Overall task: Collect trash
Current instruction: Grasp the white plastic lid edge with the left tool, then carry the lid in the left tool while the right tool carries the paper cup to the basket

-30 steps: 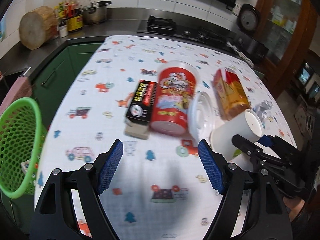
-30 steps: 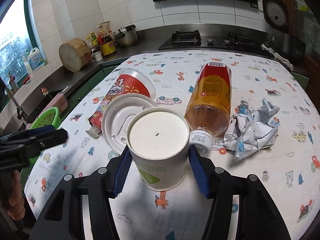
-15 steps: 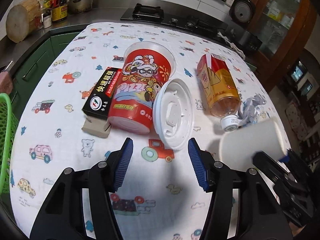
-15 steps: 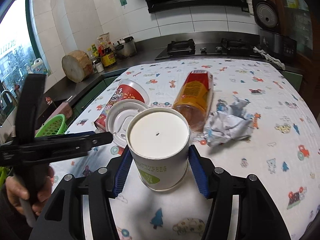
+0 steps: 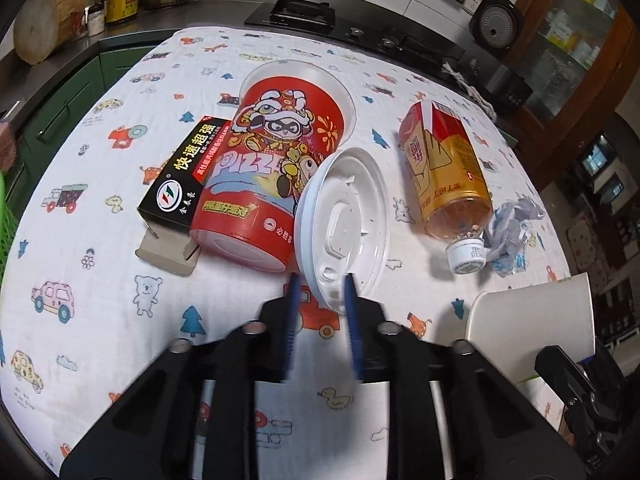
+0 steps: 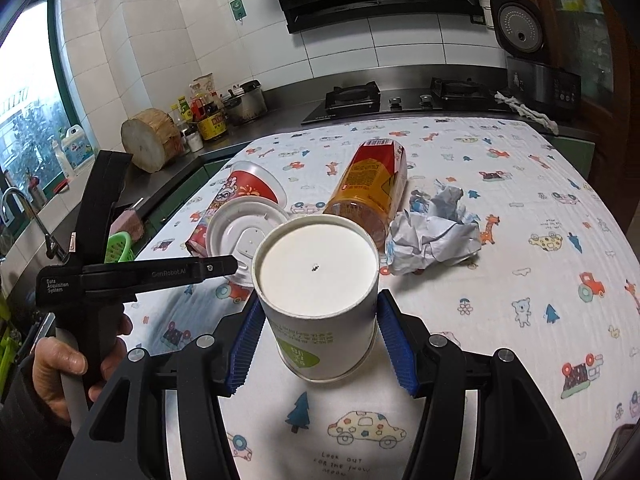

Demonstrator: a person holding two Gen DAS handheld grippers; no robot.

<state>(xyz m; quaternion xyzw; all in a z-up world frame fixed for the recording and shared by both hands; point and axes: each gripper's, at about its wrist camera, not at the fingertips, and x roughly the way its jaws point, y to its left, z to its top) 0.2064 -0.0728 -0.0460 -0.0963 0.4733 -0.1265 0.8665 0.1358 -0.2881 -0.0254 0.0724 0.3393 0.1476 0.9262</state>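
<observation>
Now the left gripper (image 5: 322,284) has narrowed onto the white lid's (image 5: 343,224) rim — right gripper (image 6: 318,308) still clamps the paper cup (image 6: 320,300).

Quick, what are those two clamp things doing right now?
Left gripper: closing around the white plastic lid's edge; grip cannot be told.
Right gripper: shut on the white paper cup.
</observation>
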